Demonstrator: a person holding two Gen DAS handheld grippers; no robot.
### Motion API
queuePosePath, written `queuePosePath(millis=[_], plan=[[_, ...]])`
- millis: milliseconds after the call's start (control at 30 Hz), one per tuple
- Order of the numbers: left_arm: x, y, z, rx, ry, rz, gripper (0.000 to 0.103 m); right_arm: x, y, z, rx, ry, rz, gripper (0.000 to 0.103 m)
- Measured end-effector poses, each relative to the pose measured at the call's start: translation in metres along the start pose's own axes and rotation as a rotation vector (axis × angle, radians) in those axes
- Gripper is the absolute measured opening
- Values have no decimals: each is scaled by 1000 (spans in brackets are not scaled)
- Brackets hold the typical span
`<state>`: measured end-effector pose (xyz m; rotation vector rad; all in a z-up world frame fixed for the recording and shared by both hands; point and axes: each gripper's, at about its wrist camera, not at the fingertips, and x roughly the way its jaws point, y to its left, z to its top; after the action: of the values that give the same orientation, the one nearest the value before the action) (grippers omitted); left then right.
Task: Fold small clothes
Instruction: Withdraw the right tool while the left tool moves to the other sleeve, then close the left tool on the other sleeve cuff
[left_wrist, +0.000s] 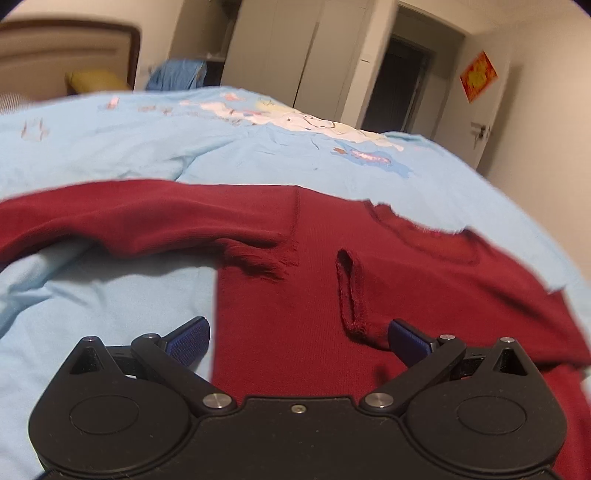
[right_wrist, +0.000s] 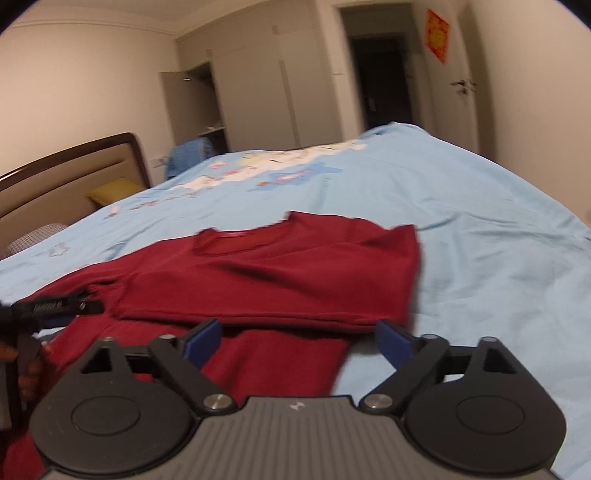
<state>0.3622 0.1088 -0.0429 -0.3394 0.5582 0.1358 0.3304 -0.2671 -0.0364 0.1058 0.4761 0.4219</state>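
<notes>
- Here, my left hand-held gripper hangs released over the red sweater, at its side edge.
- My right hand-held gripper is released too, at the folded sleeve's edge.
- Bare blue bed lies rightward.

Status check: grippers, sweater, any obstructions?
Left gripper open, empty, over sweater body. Right gripper open, empty. Dark red sweater flat on blue bedspread, one side folded in. Nothing in the way.

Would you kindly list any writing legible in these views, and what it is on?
No text can be read.
Red poster on the door: gold marks, too blurred.
Blue bedcover print: cartoon shapes and scribbles, illegible.
Left gripper side: pale lettering, too blurred.
Red sweater: no readable label.
</notes>
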Motion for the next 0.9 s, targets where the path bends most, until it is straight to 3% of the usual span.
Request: queuePosePath(millis=[133,300,467,567,700,833,900], plan=[[-35,40,11,-112,-14,-14,102,-6,33,-8,-67,-7,82,103],[-80,105,22,-173,-57,138,102,-5,67,-23,-182,-6,126,103],[-108,171,25,-262,-81,329,102,4,84,-43,-272,34,116,103],[-114,204,25,-355,-99,343,102,7,84,-49,-277,51,107,103],[-112,217,31,-423,-152,349,102,11,79,-53,-264,68,111,103],[-102,219,30,-472,-223,438,101,17,73,-54,-237,86,121,103],[-99,216,30,-480,-257,489,96,17,72,-55,-237,86,122,103]])
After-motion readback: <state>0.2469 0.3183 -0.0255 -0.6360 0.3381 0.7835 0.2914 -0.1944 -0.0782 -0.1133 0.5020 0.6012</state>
